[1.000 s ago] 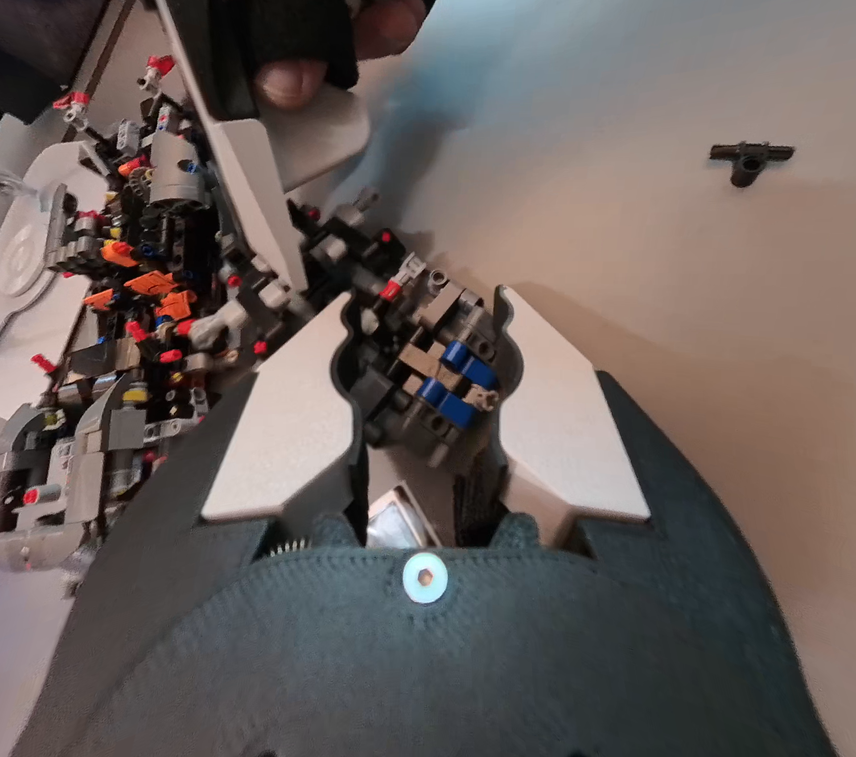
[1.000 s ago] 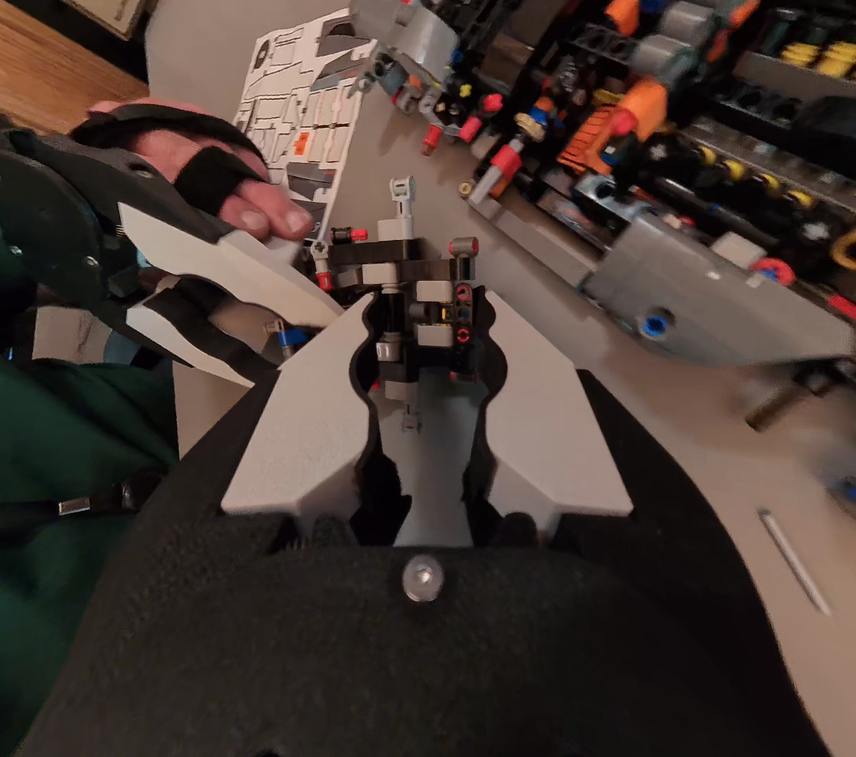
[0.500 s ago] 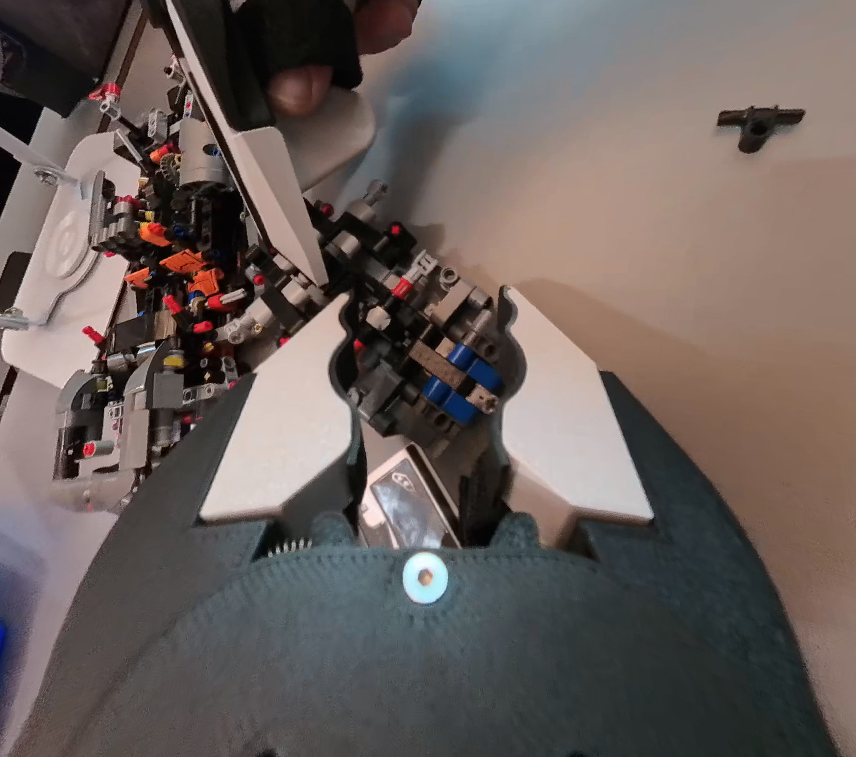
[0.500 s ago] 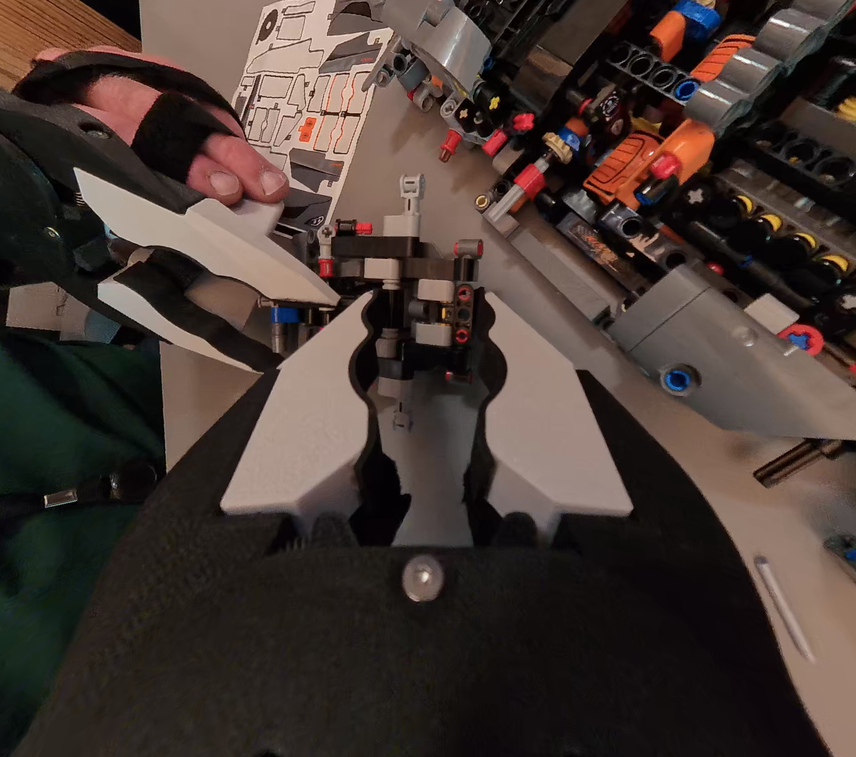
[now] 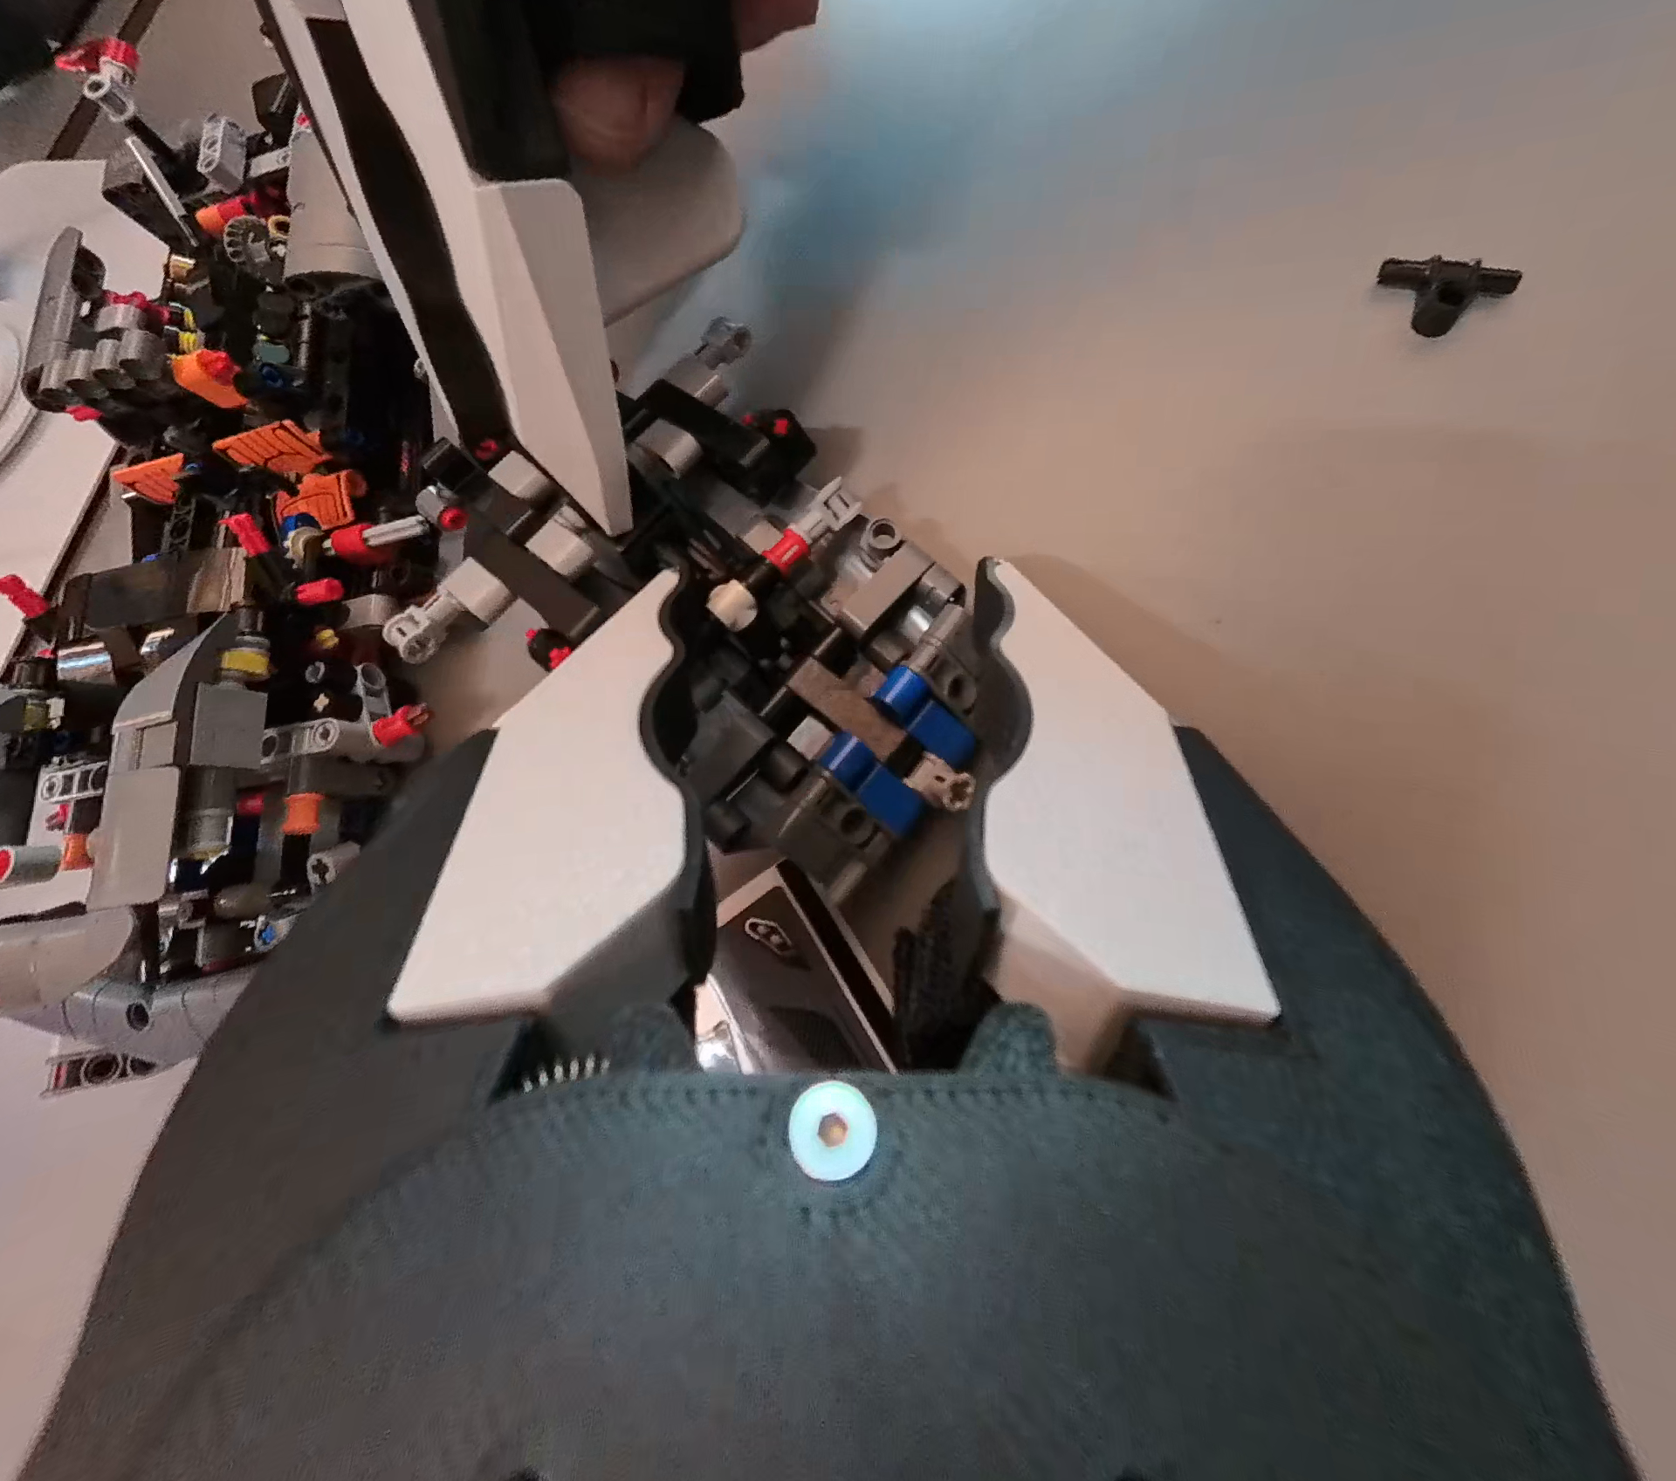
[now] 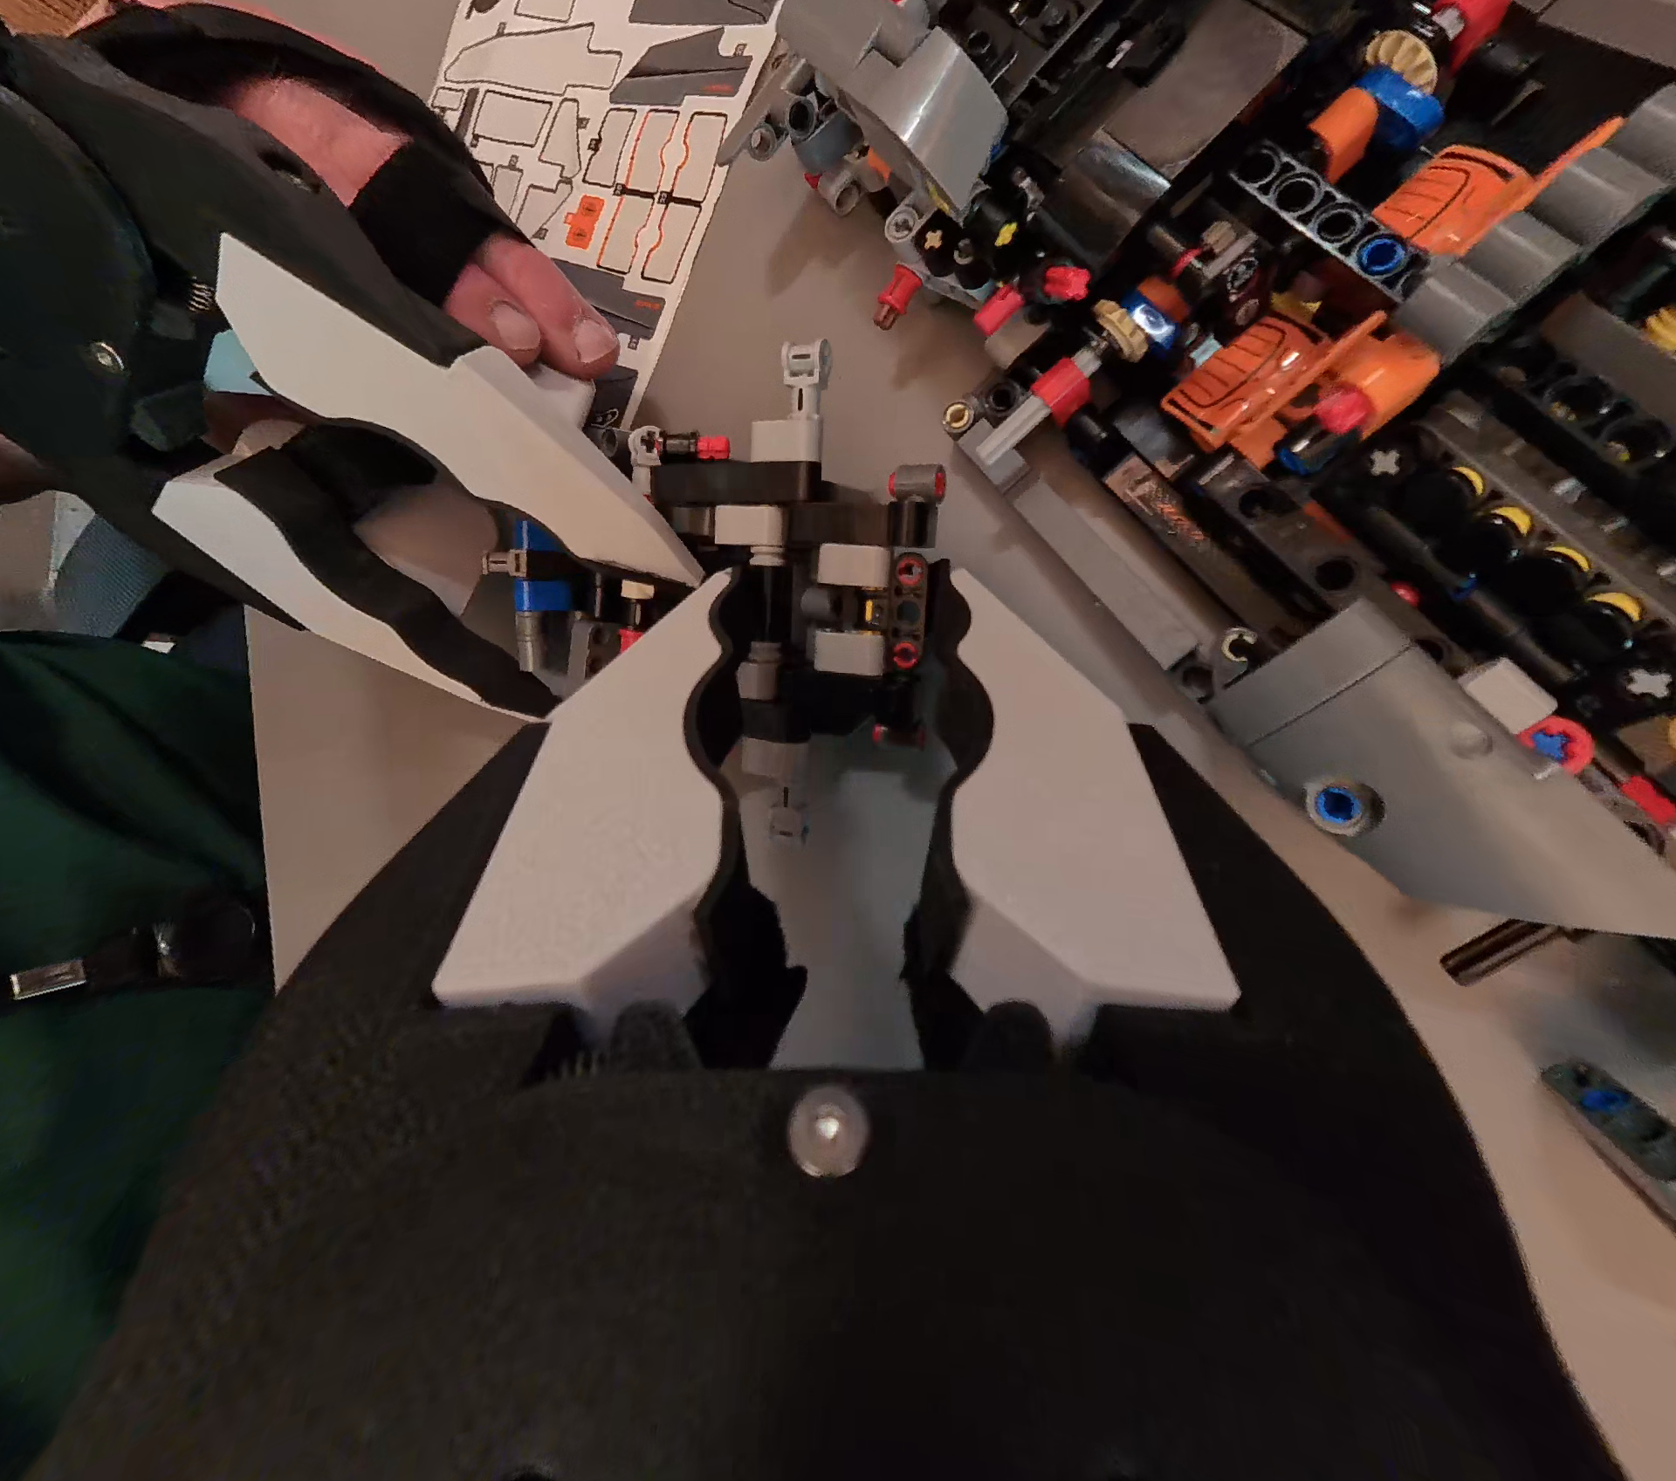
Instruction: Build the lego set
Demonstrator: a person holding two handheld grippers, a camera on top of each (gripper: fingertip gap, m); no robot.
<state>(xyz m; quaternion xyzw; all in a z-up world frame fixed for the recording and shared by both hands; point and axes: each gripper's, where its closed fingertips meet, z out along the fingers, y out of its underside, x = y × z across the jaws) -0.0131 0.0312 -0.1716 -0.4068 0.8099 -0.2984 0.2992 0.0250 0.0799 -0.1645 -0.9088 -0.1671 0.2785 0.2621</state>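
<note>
A small Lego sub-assembly of black, grey and blue Technic parts is held just above the table between both grippers. My left gripper is shut on its blue-pinned end. My right gripper is shut on the other end of the sub-assembly, where a grey connector sticks up. The right gripper reaches in from the top of the left wrist view. The left gripper reaches in from the left of the right wrist view. The large model with orange, grey and black parts lies close by.
The large model fills the left side of the left wrist view. A sticker sheet lies behind the sub-assembly. A loose black T-shaped connector lies on the pale table. A dark axle and a flat part lie at right.
Both grippers keep their hold on the sub-assembly. The right gripper has shifted nearer and more upright in the left wrist view. The large model now sits lower and closer in the right wrist view.
</note>
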